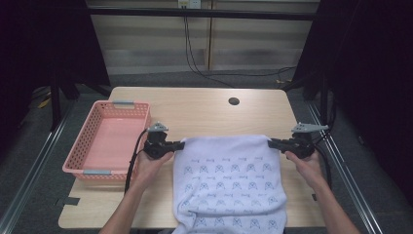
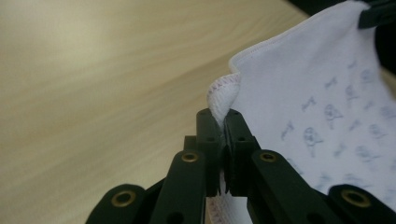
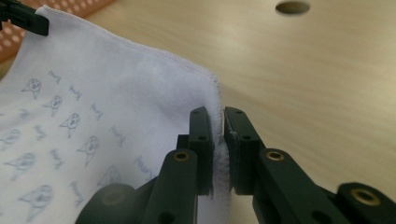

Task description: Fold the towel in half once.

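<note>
Both grippers are pinching the towel at its far corners, right of the pink basket: left gripper jaws clamped tight, right gripper jaws nearly closed on the hem. Lifting appears underway; next likely calls for folding it evenly over the surface.

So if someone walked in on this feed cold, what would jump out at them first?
The white printed towel, spread at the middle of the wooden table with its near end hanging over the front edge. The left gripper and right gripper each pinch one of its far corners, holding that edge taut between them. Next, the empty pink basket at the table's left.
</note>
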### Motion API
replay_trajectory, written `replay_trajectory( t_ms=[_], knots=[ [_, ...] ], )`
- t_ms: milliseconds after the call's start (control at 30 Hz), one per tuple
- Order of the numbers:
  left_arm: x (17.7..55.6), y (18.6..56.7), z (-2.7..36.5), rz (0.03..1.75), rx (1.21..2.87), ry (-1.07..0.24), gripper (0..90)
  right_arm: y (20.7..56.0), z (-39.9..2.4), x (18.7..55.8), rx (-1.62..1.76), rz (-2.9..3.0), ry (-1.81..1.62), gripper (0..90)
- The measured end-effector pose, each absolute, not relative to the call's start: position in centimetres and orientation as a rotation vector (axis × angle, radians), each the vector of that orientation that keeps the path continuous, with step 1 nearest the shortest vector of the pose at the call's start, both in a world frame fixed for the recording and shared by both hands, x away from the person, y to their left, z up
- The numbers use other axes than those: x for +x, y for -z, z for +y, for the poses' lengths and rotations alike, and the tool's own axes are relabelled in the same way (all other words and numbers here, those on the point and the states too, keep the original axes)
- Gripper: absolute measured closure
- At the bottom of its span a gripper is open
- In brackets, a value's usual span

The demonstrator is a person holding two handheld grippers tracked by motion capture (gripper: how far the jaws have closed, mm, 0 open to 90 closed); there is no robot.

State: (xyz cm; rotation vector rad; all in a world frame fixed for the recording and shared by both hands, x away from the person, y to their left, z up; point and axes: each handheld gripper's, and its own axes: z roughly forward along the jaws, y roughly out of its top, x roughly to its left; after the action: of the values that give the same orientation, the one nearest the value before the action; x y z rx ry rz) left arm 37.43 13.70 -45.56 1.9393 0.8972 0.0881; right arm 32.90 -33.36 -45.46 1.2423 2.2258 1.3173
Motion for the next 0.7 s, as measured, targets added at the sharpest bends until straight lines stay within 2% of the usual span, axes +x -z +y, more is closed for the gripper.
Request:
replay_trajectory(
  t_ms=[367, 700],
  knots=[
    [39.9, 36.4, 14.5, 0.818, 1.847, -0.277, 87.1, 37.7, -33.8, 34.9, 1.137, 2.069, -1.449, 82.9],
    [40.7, 34.0, 14.5, 0.801, 1.825, -0.322, 87.0, 34.9, -33.8, 35.9, 1.096, 2.021, -1.485, 83.0]
  ],
)
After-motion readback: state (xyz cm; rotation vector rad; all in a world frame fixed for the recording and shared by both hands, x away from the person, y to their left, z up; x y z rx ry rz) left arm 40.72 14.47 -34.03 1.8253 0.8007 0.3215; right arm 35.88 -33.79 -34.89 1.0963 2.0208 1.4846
